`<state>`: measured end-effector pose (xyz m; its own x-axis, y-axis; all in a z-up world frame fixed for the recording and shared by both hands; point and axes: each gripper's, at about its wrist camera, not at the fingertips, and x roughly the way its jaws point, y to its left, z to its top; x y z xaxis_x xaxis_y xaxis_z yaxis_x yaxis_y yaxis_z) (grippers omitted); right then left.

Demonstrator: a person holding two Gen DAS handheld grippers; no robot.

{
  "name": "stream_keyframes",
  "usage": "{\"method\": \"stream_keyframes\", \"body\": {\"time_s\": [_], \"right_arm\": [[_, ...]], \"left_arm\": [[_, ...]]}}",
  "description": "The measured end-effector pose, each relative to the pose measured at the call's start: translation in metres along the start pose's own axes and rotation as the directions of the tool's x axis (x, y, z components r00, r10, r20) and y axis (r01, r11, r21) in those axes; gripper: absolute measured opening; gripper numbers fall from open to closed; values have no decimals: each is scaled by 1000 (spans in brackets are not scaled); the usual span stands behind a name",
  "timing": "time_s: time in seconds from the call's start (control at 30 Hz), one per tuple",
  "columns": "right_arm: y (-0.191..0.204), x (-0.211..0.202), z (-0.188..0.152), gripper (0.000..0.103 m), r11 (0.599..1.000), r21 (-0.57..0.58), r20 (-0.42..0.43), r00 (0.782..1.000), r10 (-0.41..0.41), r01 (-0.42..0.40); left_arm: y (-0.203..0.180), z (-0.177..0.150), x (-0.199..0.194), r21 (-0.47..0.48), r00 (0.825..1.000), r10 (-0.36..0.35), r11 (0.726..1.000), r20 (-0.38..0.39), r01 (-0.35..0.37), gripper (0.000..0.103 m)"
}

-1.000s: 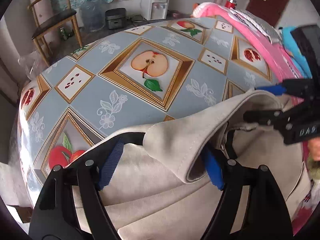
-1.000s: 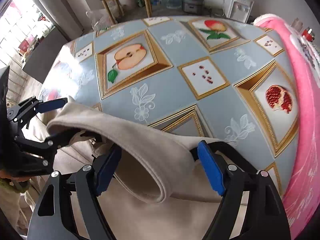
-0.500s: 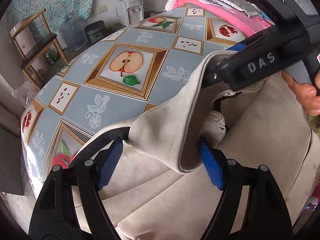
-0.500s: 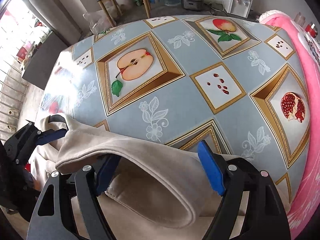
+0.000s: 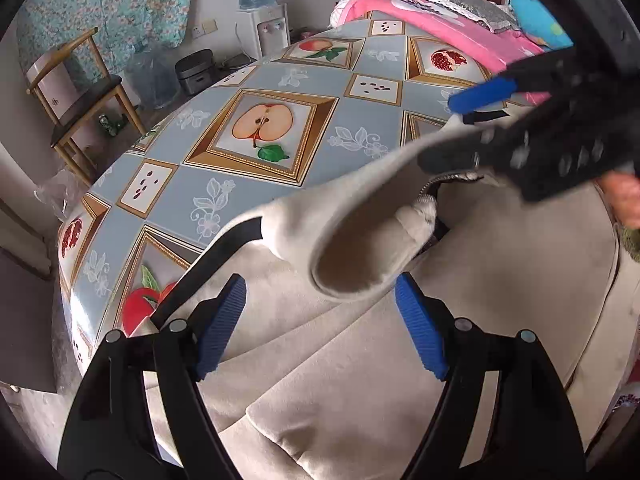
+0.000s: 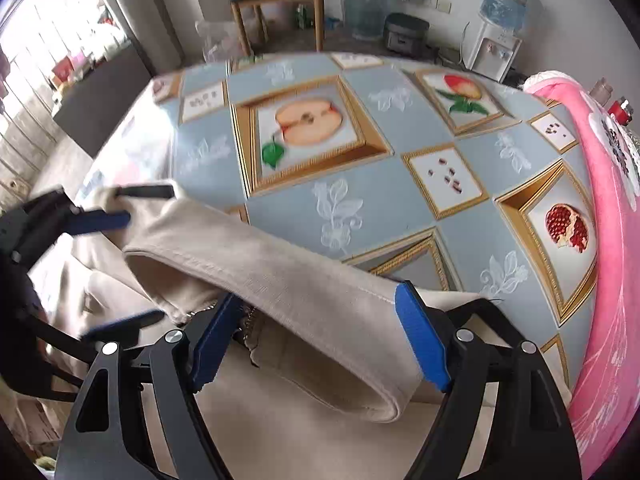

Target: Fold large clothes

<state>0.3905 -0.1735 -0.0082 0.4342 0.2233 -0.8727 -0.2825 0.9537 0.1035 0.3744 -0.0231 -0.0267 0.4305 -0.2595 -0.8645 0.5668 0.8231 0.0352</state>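
The beige garment (image 5: 420,360) lies heaped on the near part of the table (image 5: 320,92), which is covered in a blue-grey cloth printed with framed fruit, and a hemmed band of it is lifted clear of the heap between the two tools. In the left wrist view the left gripper (image 5: 320,320) has its blue-padded fingers (image 5: 222,320) spread wide, and one end of the band hangs curled into an open loop just above and between them; whether the pads actually press on the fabric cannot be told, since the cloth seems to sit in the gap without being squeezed. From there the band runs up and to the right across the picture to the blurred right gripper (image 5: 480,108), whose blue pad shows at the band's far end, with a person's hand (image 5: 624,196) behind it. In the right wrist view the right gripper (image 6: 316,344) is likewise wide apart, and the band passes through the gap, its folded edge lying against the right-hand pad and curling under near the bottom; a short length of zipper (image 6: 250,320) shows by the left-hand pad. The band's long axis here slants from the lower right up to the upper left, ending at the left gripper (image 6: 108,268), so it spans the two tools roughly parallel to the near table edge. A pink blanket (image 6: 608,280) borders the table's right side.
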Motion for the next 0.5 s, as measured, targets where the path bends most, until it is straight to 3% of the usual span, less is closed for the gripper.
{"method": "stream_keyframes", "body": {"time_s": [0.13,0.23,0.3,0.33,0.4,0.5], "right_arm": [[-27,-24,27,76,978,126,108,982,153,-166],[-41,-4,47,54,943,235,88,972,220,-235],[-51,23,54,37,905,327,29,960,280,-273],[-56,39,54,34,884,374,-11,952,307,-281],[-60,69,49,31,849,432,-97,920,380,-305],[-47,89,29,28,811,441,-197,841,504,-383]], "left_arm": [[-4,-4,-2,6,1000,10,1000,0,-10,73],[-4,-6,-10,-7,1000,16,1000,19,-16,71],[0,-8,-19,-33,999,10,999,36,-9,64],[2,-10,-24,-52,999,4,999,47,-2,62],[13,-14,-36,-110,997,-26,993,72,34,52],[39,-19,-51,-236,990,-92,965,104,114,45]]}}
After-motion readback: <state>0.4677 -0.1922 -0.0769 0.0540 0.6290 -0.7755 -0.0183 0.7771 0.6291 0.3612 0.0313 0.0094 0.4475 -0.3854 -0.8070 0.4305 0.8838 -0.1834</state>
